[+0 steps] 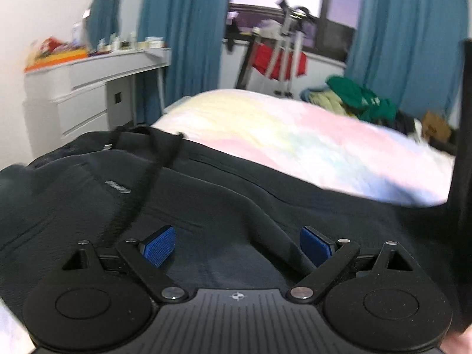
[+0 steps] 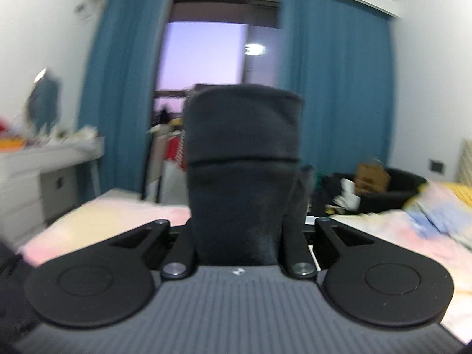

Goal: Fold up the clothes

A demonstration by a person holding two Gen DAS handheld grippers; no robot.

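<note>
The black knitted hooded garment with a drawcord (image 1: 224,194) lies spread over the near end of a bed, filling the lower half of the left wrist view, its soft fabric raised into long rounded ridges, with a thin black cord (image 1: 153,171) running up toward the upper left and a small pale label near it. The left gripper (image 1: 236,246) hovers low over this cloth with its jaws spread wide, the blue ribbed pads (image 1: 159,246) apart and a raised fold of fabric running between them toward the right pad; whether the pads touch the cloth cannot be told. Beyond the garment the pastel, fluffy bedspread (image 1: 295,135) stretches toward the centre right, where a heap of green and yellowish clothes (image 1: 354,97) sits at the far edge. A white drawer unit (image 1: 88,88) crowded with small items stands at the left, and blue curtains (image 1: 183,29) frame the window. In the right wrist view, the right gripper (image 2: 236,236) is pressed onto a thick dark cuff-like part of the garment (image 2: 242,159), which rises upright from between the fingers in the centre of the frame, banded by a horizontal seam.
</note>
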